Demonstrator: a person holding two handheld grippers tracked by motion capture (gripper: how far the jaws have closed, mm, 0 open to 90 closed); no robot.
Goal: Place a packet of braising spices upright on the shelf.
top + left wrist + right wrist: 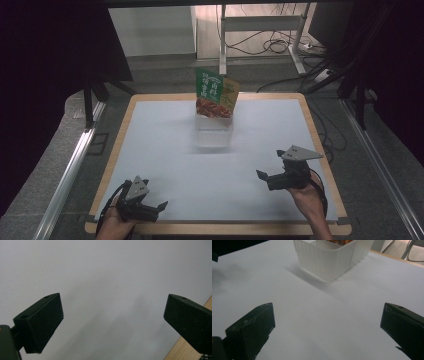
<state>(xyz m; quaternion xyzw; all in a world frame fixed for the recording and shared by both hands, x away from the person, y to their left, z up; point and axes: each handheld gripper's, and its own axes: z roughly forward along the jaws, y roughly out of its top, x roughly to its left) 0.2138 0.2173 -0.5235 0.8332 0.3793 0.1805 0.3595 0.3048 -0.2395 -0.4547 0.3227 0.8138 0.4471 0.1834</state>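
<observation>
While both grippers sit low at the near edge of the table (150, 107), nothing is yet in hand, and I judge this to be the resting stage at either end of the work, with no grasp under way.

Left side: the left gripper (161, 206) lies near the front left corner, held by a hand (116, 220). In the left gripper view its jaws stand wide apart with only bare white surface between them and a strip of wooden border at the lower right.

Centre: a clear white bin (214, 131) stands toward the far edge of the table, and a green and orange food packet (216, 93) stands upright in it, leaning slightly. It is well apart from both grippers.

Right side: the right gripper (260, 175) rests near the front right, pointing inward toward the bin. In the right gripper view its jaws are likewise spread wide and empty, with the ribbed bin (332, 257) ahead of them.

Next move, as I assess it: if the packet is to be handled, either gripper must travel forward across open table, rise above the bin's rim and close on the packet's upper edge.

Limits of observation: the bin is faint against the white surface in the high view; the packet's print is unreadable; the right gripper view cuts the packet off at the top, so its seating inside the bin cannot be told.
</observation>
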